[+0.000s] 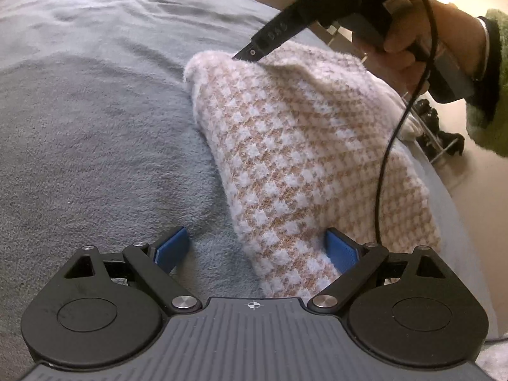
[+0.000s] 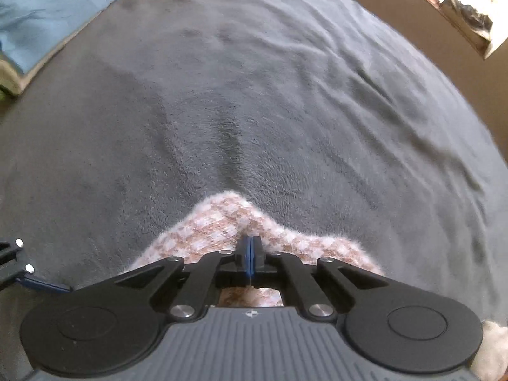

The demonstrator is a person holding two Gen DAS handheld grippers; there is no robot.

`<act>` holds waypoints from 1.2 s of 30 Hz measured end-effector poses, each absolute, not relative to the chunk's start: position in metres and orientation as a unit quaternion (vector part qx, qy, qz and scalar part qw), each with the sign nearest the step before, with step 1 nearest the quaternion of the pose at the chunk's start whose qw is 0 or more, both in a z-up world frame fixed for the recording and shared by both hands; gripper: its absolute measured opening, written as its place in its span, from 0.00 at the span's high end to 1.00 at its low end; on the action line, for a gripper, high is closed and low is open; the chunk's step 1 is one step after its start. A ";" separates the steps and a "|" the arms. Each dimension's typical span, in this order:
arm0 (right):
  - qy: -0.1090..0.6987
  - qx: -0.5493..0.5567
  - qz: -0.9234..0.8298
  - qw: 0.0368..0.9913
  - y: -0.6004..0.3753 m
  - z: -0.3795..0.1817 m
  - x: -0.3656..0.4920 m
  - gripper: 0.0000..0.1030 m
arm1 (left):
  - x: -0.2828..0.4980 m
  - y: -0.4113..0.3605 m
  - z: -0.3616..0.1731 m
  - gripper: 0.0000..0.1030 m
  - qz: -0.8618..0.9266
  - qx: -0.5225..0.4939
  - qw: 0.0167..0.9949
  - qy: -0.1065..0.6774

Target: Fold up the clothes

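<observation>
A fuzzy pink-and-white checked sweater (image 1: 301, 158) lies on a grey blanket (image 1: 95, 143). My left gripper (image 1: 257, 247) is open, its blue pads (image 1: 173, 247) spread wide, with the sweater's near edge lying between them. My right gripper (image 2: 250, 257) is shut on a corner of the sweater (image 2: 219, 222) and holds it lifted above the blanket. In the left wrist view the right gripper (image 1: 244, 55) pinches the far corner of the sweater, held by a hand in a green sleeve.
A folded blue cloth (image 2: 47, 16) lies at the far left of the grey blanket (image 2: 285, 95). The bed edge runs along the right, with floor and a metal rack with dark items (image 1: 438, 133) beyond it.
</observation>
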State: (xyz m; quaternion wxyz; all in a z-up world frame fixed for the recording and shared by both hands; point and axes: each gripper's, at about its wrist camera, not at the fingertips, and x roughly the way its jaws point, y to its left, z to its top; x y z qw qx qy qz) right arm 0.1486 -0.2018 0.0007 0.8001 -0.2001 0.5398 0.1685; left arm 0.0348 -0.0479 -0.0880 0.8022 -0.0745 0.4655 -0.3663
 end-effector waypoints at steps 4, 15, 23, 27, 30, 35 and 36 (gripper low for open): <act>0.536 -0.214 0.179 0.797 -0.200 0.006 0.157 1.00 | 0.033 -0.032 -0.074 0.09 -0.421 -0.076 0.781 0.455; 0.475 -0.334 0.462 0.670 -0.135 0.005 0.054 0.81 | 0.024 0.002 -0.099 0.10 -0.415 -0.172 0.750 0.485; 0.477 -0.380 0.420 0.672 -0.149 -0.023 0.120 1.00 | 0.018 0.000 -0.096 0.10 -0.418 -0.155 0.753 0.485; 0.530 -0.384 0.425 0.625 -0.130 -0.031 0.123 0.96 | 0.018 -0.003 -0.094 0.10 -0.417 -0.147 0.753 0.488; 0.527 -0.465 0.437 0.561 -0.108 -0.043 0.110 0.88 | 0.018 -0.002 -0.092 0.09 -0.416 -0.146 0.752 0.489; 0.562 -0.428 0.346 0.617 -0.115 -0.036 0.183 0.99 | 0.018 -0.006 -0.093 0.09 -0.415 -0.147 0.750 0.493; 0.569 -0.420 0.365 0.606 -0.113 -0.035 0.178 0.99 | 0.018 -0.006 -0.094 0.09 -0.416 -0.147 0.750 0.493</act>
